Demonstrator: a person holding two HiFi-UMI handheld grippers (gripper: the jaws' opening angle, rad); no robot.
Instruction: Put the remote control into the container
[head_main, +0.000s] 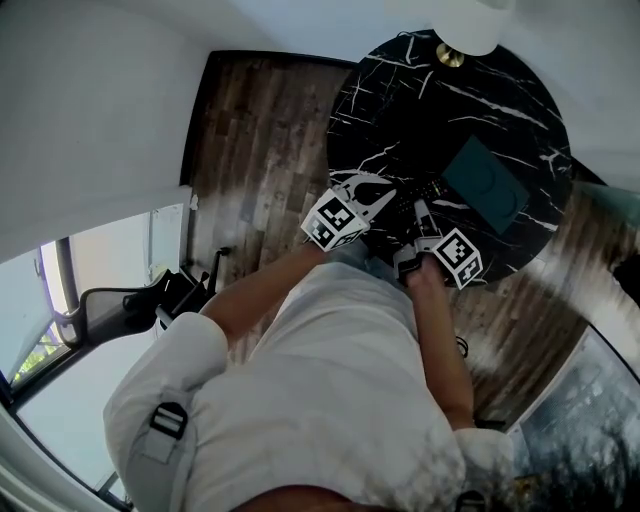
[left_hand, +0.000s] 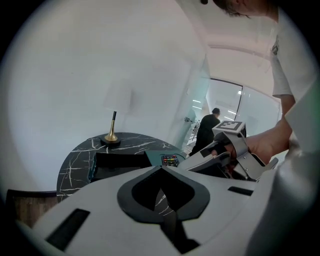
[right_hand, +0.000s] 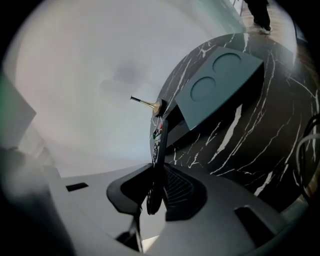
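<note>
My right tongs (right_hand: 159, 167) are clenched on the remote control (right_hand: 158, 142), which stands on its edge between them, near the teal container (right_hand: 220, 82) on the black bench (right_hand: 260, 145). My left tongs (left_hand: 161, 169) are closed together, with nothing in them.

The person wears a white short-sleeved shirt (head_main: 330, 390). A grey strap (head_main: 158, 440) with a black buckle (head_main: 169, 419) crosses one shoulder. The left gripper (head_main: 378, 192) and right gripper (head_main: 420, 213) each have a light grey shell and black jaw pads. Each carries a marker cube (head_main: 335, 222) printed with black-and-white squares.
</note>
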